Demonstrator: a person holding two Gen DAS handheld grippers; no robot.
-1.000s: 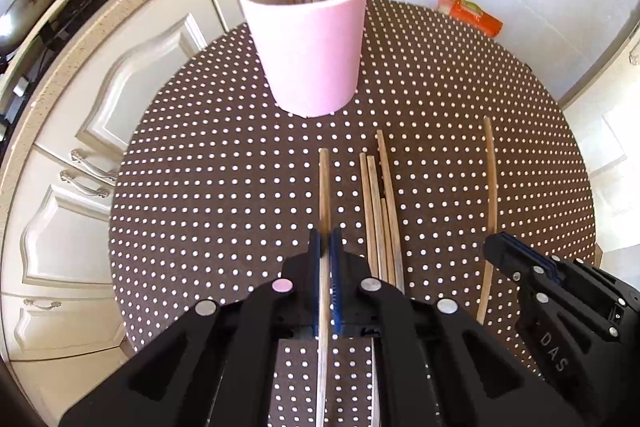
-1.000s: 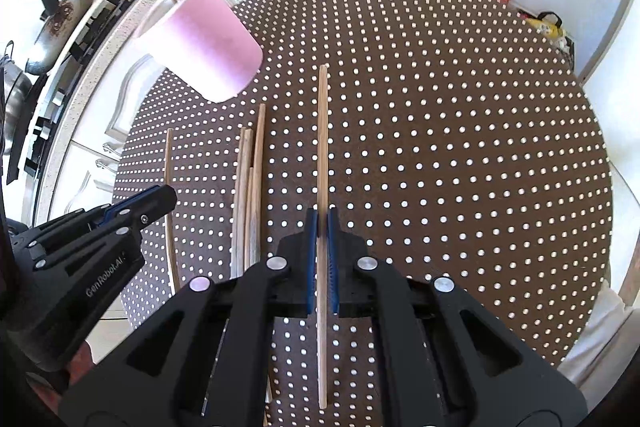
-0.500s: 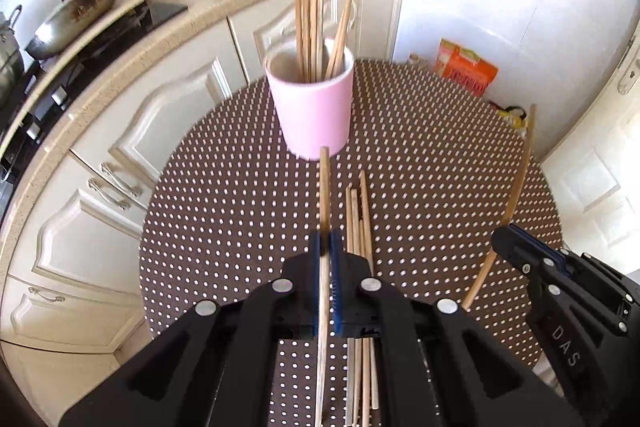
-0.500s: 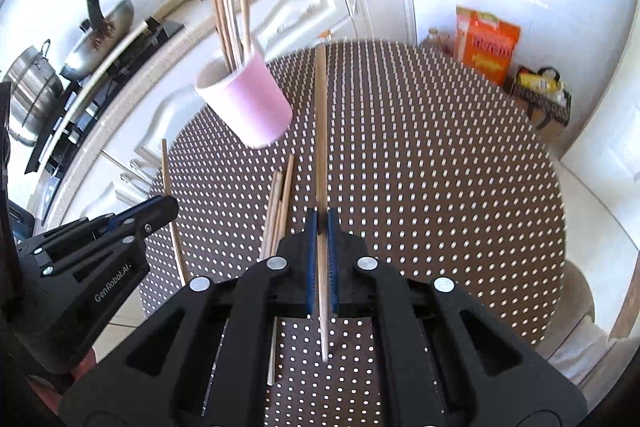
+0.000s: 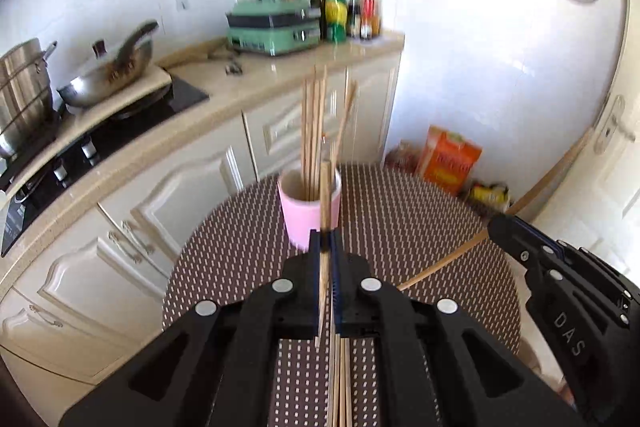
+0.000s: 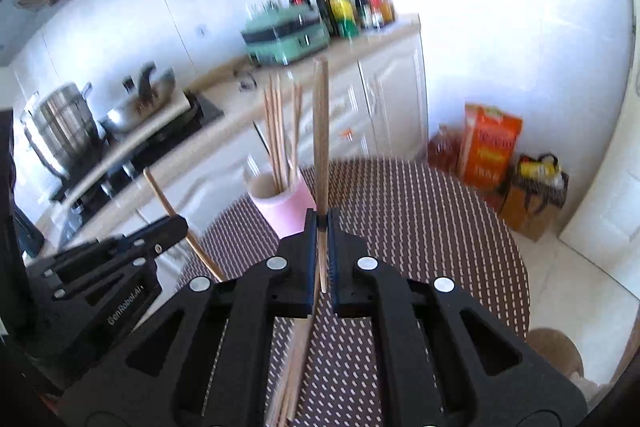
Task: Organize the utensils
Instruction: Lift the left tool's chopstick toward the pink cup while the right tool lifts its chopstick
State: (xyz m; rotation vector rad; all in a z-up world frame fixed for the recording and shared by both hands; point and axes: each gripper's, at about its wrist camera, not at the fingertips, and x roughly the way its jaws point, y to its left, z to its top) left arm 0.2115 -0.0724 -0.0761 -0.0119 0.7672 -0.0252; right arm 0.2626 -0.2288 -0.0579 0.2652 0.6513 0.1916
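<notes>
The round polka-dot counter (image 5: 420, 227) fills the lower part of both wrist views, with kitchen cabinets (image 5: 168, 211) and a stove with a wok (image 5: 108, 75) behind it. Toward its far side stands the pink cup (image 5: 298, 223), upright, already holding a handful of wooden chopsticks (image 5: 314, 131) that lean against its rim; that portion of the sorting looks done. The left claw (image 5: 329, 255) is clamped tight on a single chopstick (image 5: 325, 195), which points forward and up so that its tip lines up with the cup's mouth in the left wrist view, though it is clear of the cup and not yet inside. The right claw (image 6: 321, 227) is likewise pinched on another chopstick (image 6: 321, 131), held well above the dotted cloth and aimed toward the cup; the left view shows this one (image 5: 552, 175) as a long slant off to the side. A small loose bundle of chopsticks (image 5: 340, 379) lies flat on the counter beneath the claws, partly hidden by them, so its count cannot be told. By my reading, the task is somewhere past midway: two sticks are in the air awaiting delivery, and the bundle on the cloth is what remains to be collected afterward.
</notes>
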